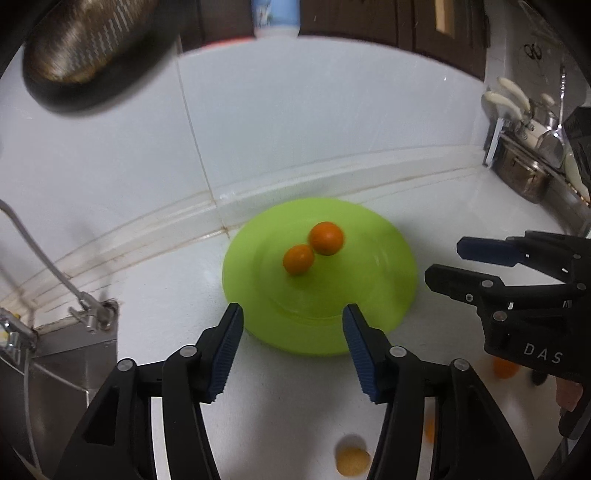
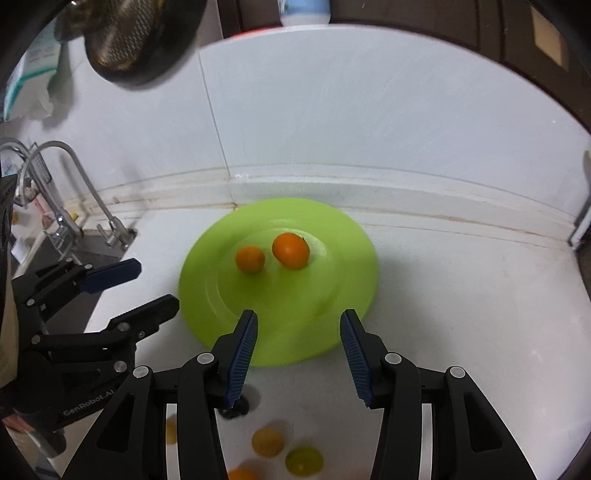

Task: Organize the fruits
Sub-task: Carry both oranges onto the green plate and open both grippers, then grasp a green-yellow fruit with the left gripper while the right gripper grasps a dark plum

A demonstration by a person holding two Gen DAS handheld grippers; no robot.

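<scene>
A lime-green plate lies on the white counter by the back wall. On it sit two small orange fruits, touching each other: a smaller one and a larger one. My left gripper hangs open over the plate's near left edge with nothing between its fingers. My right gripper is open and empty too, above the plate's near right edge. Loose fruits lie on the counter under the grippers: a yellow one, a yellow-green one and an orange one.
A steel sink with a faucet is on the left. A metal strainer hangs on the wall at upper left. A knife rack with utensils stands at the right, and a blue-white bottle on the ledge behind.
</scene>
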